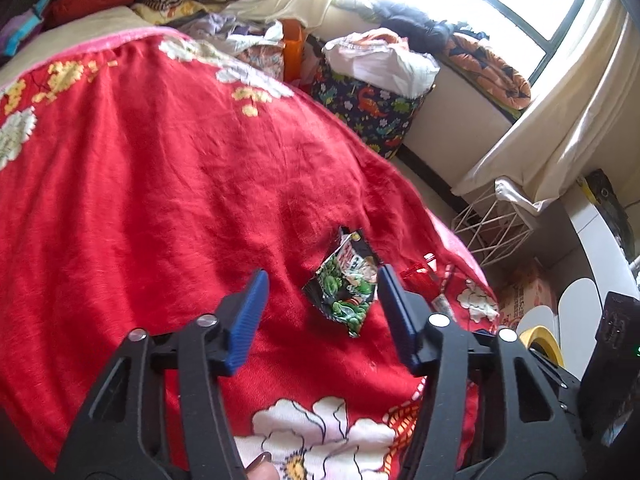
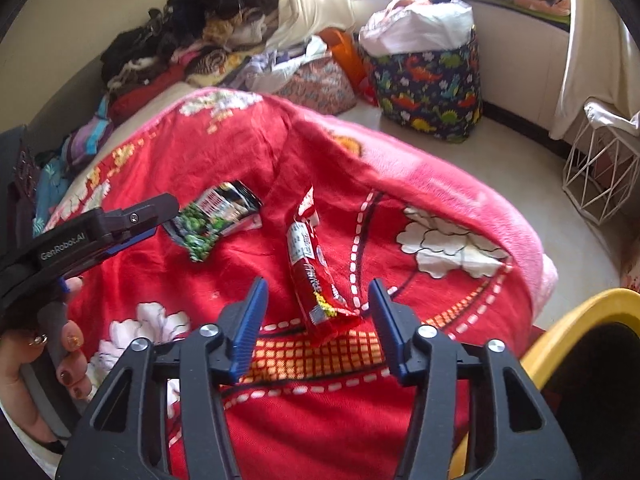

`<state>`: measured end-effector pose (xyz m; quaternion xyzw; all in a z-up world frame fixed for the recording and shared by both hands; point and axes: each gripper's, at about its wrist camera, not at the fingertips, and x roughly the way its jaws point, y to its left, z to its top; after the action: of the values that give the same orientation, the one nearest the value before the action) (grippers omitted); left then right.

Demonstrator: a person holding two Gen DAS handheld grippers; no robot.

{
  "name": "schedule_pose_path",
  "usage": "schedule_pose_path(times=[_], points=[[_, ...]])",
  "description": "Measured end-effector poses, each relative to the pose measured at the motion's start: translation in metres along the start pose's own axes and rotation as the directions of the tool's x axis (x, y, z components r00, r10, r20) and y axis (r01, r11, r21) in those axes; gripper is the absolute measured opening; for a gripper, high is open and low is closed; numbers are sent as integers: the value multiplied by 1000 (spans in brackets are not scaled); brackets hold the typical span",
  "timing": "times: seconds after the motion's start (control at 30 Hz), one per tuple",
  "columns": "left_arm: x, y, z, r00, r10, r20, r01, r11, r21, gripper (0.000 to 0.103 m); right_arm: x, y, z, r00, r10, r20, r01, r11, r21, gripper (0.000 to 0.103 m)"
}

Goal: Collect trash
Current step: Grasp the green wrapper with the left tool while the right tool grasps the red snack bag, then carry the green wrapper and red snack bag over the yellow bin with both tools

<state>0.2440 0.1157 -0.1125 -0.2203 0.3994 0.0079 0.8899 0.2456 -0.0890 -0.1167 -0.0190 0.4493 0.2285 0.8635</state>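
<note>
Red wrapper (image 2: 316,276) between right gripper (image 2: 318,308) fingers, untouched

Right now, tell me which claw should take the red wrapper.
Right. The right claw stands open astride the red wrapper; the left claw is lined up on the green snack packet instead.

A: what's on the bed (image 2: 248,420)?
B: red floral blanket (image 1: 160,184). green wrapper (image 1: 347,286) lying on it, red wrapper (image 2: 310,268) just right of the green one.
</note>
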Motion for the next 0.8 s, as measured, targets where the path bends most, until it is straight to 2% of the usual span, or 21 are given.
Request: schedule_pose_path(times=[0.03,0.07,0.1,0.17,0.33,0.5,0.8], points=[[4,0,0,1000,1,-10,-1,1000,-5,40,5,-1,1,1000,7,-14,-7,1000,4,38],[9,0,0,1000,1,-21,-1,1000,-10,39,9,-2,1,1000,15,-26,-15,1000,9,27],[12,0,-1,1000,-3,-30,2,1000,-15,37,11,-3,2,999,27,-33,-27,1000,12,23],[18,-4,-3,999,-8,-41,7,1000,-18,34,12,-4,0,998,47,-36,-46,999,21,23],[24,-17,-8,998,-20,-52,20,1000,-1,7,-2,-4,-11,997,72,-12,-71,997,14,22],[17,-29,-12,999,-29,-39,30,999,28,4,-24,-10,-20,995,101,28,-102,994,37,21],[-20,-56,-23,999,-45,7,44,996,82,4,-65,-15,-26,988,121,97,-125,992,31,21]])
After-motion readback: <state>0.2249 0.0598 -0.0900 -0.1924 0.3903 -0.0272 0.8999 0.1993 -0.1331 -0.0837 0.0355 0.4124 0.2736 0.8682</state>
